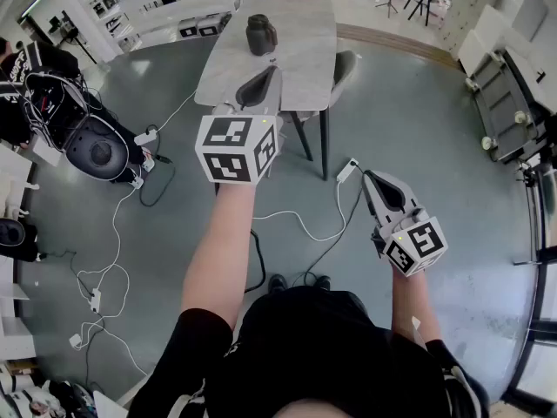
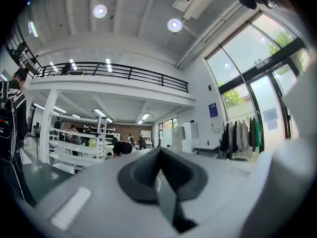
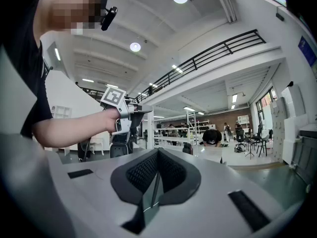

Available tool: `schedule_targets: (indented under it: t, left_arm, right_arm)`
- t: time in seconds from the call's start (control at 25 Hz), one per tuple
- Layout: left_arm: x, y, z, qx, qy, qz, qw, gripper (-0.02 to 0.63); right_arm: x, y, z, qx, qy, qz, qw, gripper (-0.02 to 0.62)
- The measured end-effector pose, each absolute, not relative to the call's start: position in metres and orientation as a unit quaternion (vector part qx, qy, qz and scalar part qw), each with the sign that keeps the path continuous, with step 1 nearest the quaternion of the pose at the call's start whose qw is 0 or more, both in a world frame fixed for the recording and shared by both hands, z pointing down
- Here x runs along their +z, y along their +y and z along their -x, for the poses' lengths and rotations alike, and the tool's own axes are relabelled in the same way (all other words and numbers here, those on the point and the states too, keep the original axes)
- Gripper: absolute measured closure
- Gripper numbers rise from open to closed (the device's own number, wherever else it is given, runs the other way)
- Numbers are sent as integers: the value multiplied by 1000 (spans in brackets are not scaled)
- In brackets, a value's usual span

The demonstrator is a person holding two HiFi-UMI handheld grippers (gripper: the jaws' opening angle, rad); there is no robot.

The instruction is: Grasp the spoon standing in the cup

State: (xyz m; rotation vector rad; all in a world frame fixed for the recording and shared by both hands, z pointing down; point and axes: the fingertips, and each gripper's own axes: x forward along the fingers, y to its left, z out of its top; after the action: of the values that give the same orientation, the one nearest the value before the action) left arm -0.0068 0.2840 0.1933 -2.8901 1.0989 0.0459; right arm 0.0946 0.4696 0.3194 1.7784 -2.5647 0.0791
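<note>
The cup (image 1: pixel 261 34) stood near the middle of the table (image 1: pixel 300 55), a little toward its far edge, a dark squat shape in the head view. The spoon in it was too small and dark to pick out, though by the task its long axis would have run upright out of the cup's mouth. The left gripper (image 1: pixel 272 70) was held high over the table's near edge with its tips aimed across the top at the cup, so the cup lay straight ahead of it and near. The right gripper (image 1: pixel 366 178) hung over the floor, off the table's near right corner and well apart from the cup, which made the left hand the nearer one. Both pairs of jaws were pressed together with nothing between them. They would likely have needed to part before closing on an upright handle. Neither gripper view showed the cup.
</note>
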Motion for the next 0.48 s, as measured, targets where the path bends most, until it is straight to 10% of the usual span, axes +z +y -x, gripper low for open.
schedule_targets:
  t: [0.48]
  left_arm:
    - [309,408,99,-79,373,923,-53,597]
  right_arm:
    - [291,470,-91,28,-825,-565,-5,601]
